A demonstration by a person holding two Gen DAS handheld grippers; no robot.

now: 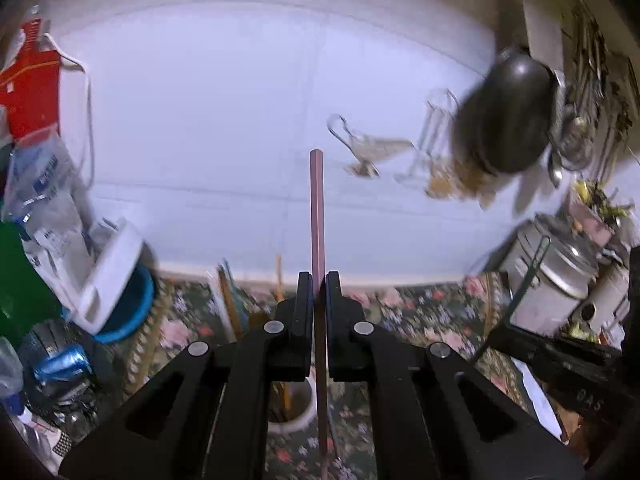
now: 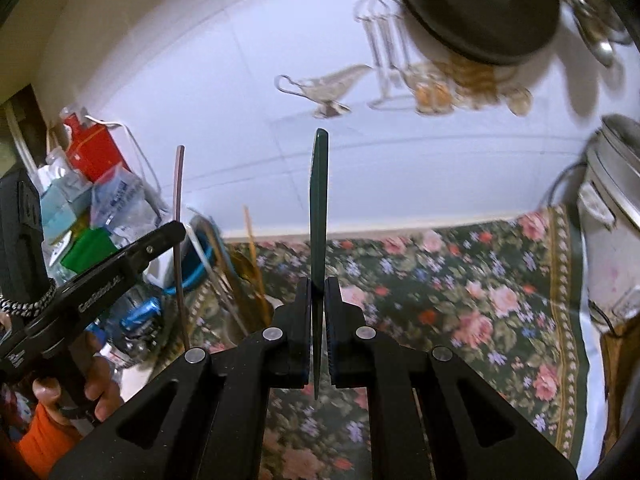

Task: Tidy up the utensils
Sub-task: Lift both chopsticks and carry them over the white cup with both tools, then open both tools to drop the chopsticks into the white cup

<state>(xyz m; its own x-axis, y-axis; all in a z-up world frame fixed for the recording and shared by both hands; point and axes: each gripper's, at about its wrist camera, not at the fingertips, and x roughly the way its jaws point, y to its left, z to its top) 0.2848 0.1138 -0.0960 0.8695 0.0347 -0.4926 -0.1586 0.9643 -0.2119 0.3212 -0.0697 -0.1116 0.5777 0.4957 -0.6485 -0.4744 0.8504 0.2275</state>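
The left gripper (image 1: pixel 319 280) has its jaws clenched on one thin pink-brown chopstick (image 1: pixel 317 200), held upright above the counter, and the right gripper (image 2: pixel 319 286) has its jaws clenched on one flat dark green utensil handle (image 2: pixel 319 200), also upright and tapering to a point below. Beneath them a single white utensil holder (image 1: pixel 298 416) stands on a floral tablecloth (image 2: pixel 440 288) with several wooden sticks (image 2: pixel 252 240) leaning in it. Around it crowd a metal canister (image 1: pixel 560 276), a dark hanging pan (image 1: pixel 508 116), a blue bowl (image 1: pixel 136 304) and a red bag (image 1: pixel 34 92) against the white tiled wall.
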